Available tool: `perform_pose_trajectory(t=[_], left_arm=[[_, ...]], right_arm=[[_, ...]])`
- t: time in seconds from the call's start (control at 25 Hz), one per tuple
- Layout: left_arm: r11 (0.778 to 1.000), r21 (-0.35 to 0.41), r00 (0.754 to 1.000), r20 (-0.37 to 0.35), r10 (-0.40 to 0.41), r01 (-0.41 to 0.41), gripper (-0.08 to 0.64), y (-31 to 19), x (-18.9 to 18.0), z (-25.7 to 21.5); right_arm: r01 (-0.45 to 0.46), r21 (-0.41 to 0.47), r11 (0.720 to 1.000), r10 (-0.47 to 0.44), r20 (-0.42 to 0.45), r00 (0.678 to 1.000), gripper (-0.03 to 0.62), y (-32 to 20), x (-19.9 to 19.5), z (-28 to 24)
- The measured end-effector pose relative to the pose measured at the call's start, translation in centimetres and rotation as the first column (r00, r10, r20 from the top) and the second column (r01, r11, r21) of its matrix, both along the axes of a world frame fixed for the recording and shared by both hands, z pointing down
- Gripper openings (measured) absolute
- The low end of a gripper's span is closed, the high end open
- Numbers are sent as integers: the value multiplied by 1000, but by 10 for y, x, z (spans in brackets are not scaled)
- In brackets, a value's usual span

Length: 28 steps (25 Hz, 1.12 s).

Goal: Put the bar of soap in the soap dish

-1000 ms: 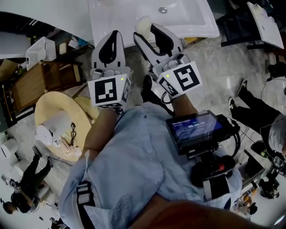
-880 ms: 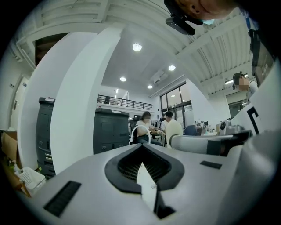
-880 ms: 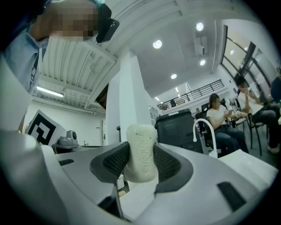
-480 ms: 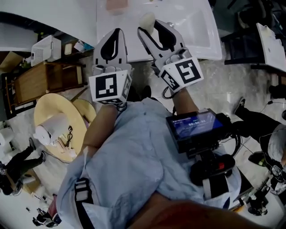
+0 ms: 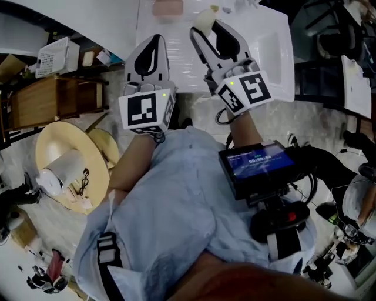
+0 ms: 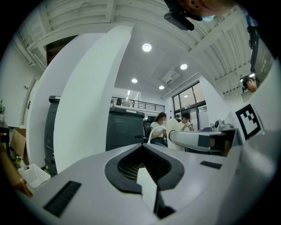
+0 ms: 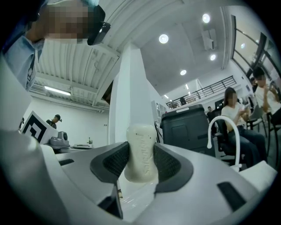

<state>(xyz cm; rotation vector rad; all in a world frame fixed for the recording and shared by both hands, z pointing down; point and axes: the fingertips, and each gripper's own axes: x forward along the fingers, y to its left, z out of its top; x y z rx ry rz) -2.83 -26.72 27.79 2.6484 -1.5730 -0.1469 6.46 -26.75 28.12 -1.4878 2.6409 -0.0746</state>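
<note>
A pale cream bar of soap (image 5: 205,19) stands upright between the jaws of my right gripper (image 5: 207,24), which is shut on it over the white sink counter (image 5: 182,41). In the right gripper view the soap (image 7: 141,132) fills the gap between the dark pads (image 7: 116,163) of the right gripper (image 7: 141,154). A pink soap dish (image 5: 167,7) lies on the counter at the top edge, just left of the soap. My left gripper (image 5: 155,39) hovers beside the right one, shut and with nothing in it; the left gripper (image 6: 142,151) points out into the room.
The white basin (image 5: 267,44) lies to the right of the soap. A white tap (image 7: 222,132) shows in the right gripper view. A round wooden stool (image 5: 64,159) and a wooden cabinet (image 5: 41,103) stand low on the left. People sit in the background.
Both grippers have moved forward over the counter, the right one still holding the soap. The pink dish has come into view at the top edge.
</note>
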Motion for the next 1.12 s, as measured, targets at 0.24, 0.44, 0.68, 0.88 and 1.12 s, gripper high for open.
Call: perform_pose_trajectory(t=[0.24, 0.44, 0.68, 0.88, 1.12], left_arm=[[998, -11, 998, -6, 67, -67, 8, 38, 35, 5], [995, -1, 995, -11, 99, -99, 8, 47, 51, 4], [997, 7, 996, -34, 83, -83, 8, 52, 46, -3], [998, 19, 997, -43, 68, -67, 8, 54, 44, -7], [998, 37, 997, -48, 55, -54, 7, 54, 40, -14]], right_arm=[[-42, 8, 999, 42, 8, 999, 189, 42, 30, 2], [-68, 15, 998, 68, -3, 998, 189, 56, 45, 1], [-55, 17, 998, 56, -23, 998, 189, 55, 45, 2], [-53, 22, 998, 54, -30, 998, 189, 56, 47, 3], [-46, 32, 998, 48, -66, 997, 189, 56, 45, 3]])
